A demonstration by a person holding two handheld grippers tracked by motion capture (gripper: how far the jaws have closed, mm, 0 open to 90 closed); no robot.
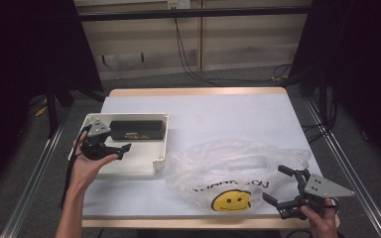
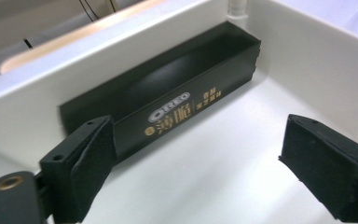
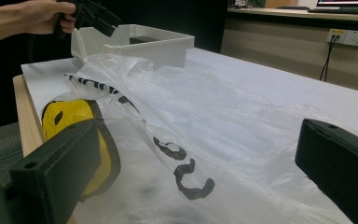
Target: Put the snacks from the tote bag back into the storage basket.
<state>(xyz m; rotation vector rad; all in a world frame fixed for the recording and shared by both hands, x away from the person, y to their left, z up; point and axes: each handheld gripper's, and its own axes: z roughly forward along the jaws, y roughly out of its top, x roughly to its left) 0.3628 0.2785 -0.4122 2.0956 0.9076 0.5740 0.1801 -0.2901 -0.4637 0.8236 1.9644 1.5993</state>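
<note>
In the high view, the left gripper (image 1: 113, 148) hangs over the white tray (image 1: 160, 153) at the counter's (image 1: 228, 114) left, jaws spread; the black box (image 1: 137, 130) lies inside the tray along its far wall. The right gripper (image 1: 277, 186) sits at the near right edge, jaws spread, just beside the clear plastic bag (image 1: 228, 168).

In the left gripper view, the jaws stand wide apart with nothing between them, the black box (image 2: 168, 100) ahead against the tray wall (image 2: 307, 51).

In the right gripper view, the open jaws flank the bag (image 3: 205, 116).
</note>
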